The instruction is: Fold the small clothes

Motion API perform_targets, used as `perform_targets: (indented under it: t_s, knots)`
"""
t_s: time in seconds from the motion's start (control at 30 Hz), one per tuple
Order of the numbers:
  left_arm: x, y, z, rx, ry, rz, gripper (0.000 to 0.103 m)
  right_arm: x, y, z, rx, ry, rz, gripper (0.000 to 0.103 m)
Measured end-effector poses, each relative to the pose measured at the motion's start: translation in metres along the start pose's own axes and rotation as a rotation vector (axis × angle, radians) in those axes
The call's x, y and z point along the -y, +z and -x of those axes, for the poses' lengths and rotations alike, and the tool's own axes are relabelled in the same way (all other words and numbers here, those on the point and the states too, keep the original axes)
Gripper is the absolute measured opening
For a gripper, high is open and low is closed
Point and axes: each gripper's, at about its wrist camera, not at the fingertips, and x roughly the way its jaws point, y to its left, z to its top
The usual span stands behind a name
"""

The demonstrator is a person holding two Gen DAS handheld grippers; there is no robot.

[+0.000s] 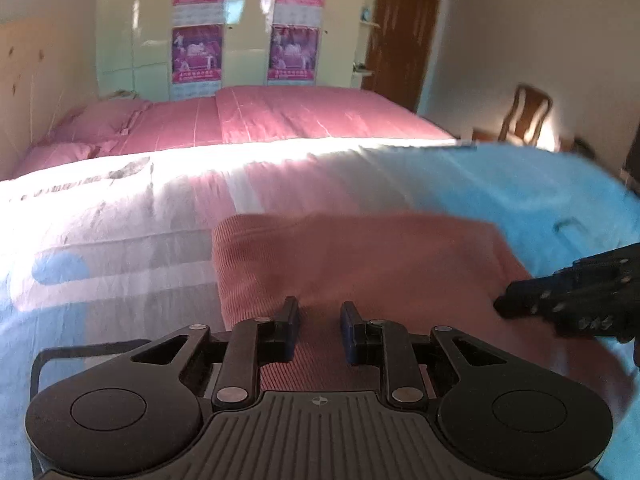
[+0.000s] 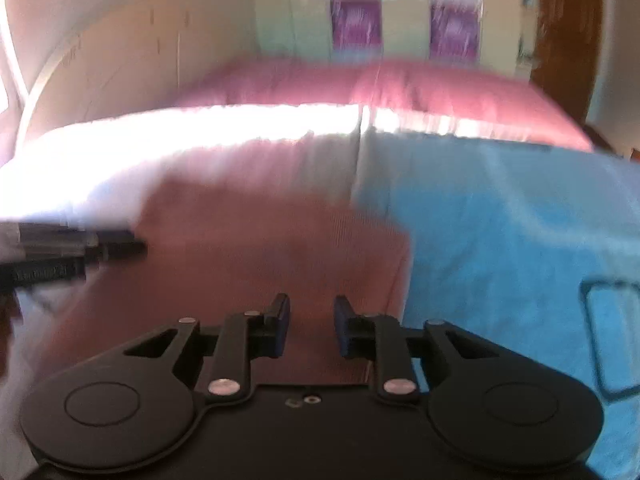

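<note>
The pink ribbed knit garment [image 1: 360,264] lies flat on the white, pink and blue patterned bedsheet [image 1: 120,240], a low obstacle. Bare sheet runs open from its left edge to the bed's left edge, and from its far edge to the sunlit far edge. The right gripper [image 1: 504,306] reaches in over the garment's right edge, narrowing passage there. Blue sheet beyond it lies unobstructed.

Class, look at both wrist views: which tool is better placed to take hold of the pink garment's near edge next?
Probably the left tool: its fingers sit apart directly over the ribbed pink garment, near its left edge. The right tool hangs by the garment's right border, partly over the blue sheet.
</note>
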Motion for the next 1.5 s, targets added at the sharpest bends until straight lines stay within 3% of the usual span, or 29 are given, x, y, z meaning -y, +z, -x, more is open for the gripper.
perform_targets:
  t_s: [0.1, 0.17, 0.23, 0.33, 0.4, 0.5, 0.63, 0.8, 0.9, 1.0, 1.1, 1.13, 1.17, 1.2, 1.23, 1.4, 1.5]
  knots:
    - [0.019, 0.005, 0.010, -0.002, 0.058, -0.115, 0.022, 0.002, -0.003, -0.003, 0.016, -0.013, -0.016, 0.021]
    - [0.018, 0.004, 0.032, 0.018, 0.003, -0.086, 0.022, 0.004, -0.002, 0.012, 0.032, 0.000, -0.047, 0.023]
    - [0.023, -0.010, 0.046, -0.011, -0.034, -0.071, 0.022, 0.001, -0.010, 0.034, 0.065, 0.024, -0.031, 0.023]
    - [0.032, -0.032, 0.055, -0.008, -0.014, -0.064, 0.022, -0.002, -0.029, 0.048, 0.021, 0.070, 0.008, 0.021]
    - [0.030, -0.036, 0.065, -0.006, -0.035, 0.009, 0.022, -0.006, -0.045, 0.039, -0.033, 0.032, 0.065, 0.021]
    - [0.025, -0.042, 0.077, -0.010, -0.061, 0.079, 0.022, -0.005, -0.053, 0.047, -0.005, 0.023, 0.048, 0.019]
    - [0.029, -0.061, 0.090, -0.007, -0.048, 0.043, 0.022, -0.010, -0.064, 0.069, 0.000, 0.024, 0.078, 0.021]
    - [0.044, -0.086, 0.101, -0.052, 0.026, -0.046, 0.022, -0.019, -0.102, 0.071, -0.041, -0.071, 0.202, 0.023]
    - [0.047, -0.101, 0.103, -0.052, 0.040, -0.051, 0.022, -0.011, -0.107, 0.071, -0.023, -0.073, 0.146, 0.024]
    - [0.048, -0.096, 0.106, -0.063, 0.047, -0.038, 0.022, -0.006, -0.102, 0.068, -0.026, -0.067, 0.105, 0.026]
    - [0.047, -0.093, 0.111, -0.067, 0.051, -0.026, 0.023, 0.000, -0.102, 0.069, -0.033, -0.065, 0.059, 0.035]
    - [0.047, -0.092, 0.113, -0.070, 0.051, -0.024, 0.037, 0.001, -0.101, 0.069, -0.034, -0.072, 0.047, 0.038]
    - [0.048, -0.092, 0.115, -0.066, 0.057, -0.030, 0.072, 0.001, -0.100, 0.070, -0.036, -0.078, 0.040, 0.038]
    - [0.049, -0.092, 0.119, -0.047, 0.081, -0.045, 0.086, -0.002, -0.102, 0.074, -0.031, -0.085, 0.037, 0.038]
    - [0.049, -0.092, 0.123, -0.021, 0.092, -0.061, 0.091, -0.004, -0.100, 0.079, -0.009, -0.093, 0.035, 0.039]
    - [0.040, -0.086, 0.127, -0.011, 0.095, -0.058, 0.091, -0.009, -0.089, 0.103, 0.103, -0.085, 0.010, 0.040]
    - [0.034, -0.079, 0.123, -0.009, 0.088, -0.046, 0.091, 0.000, -0.078, 0.102, 0.120, -0.056, -0.023, 0.052]
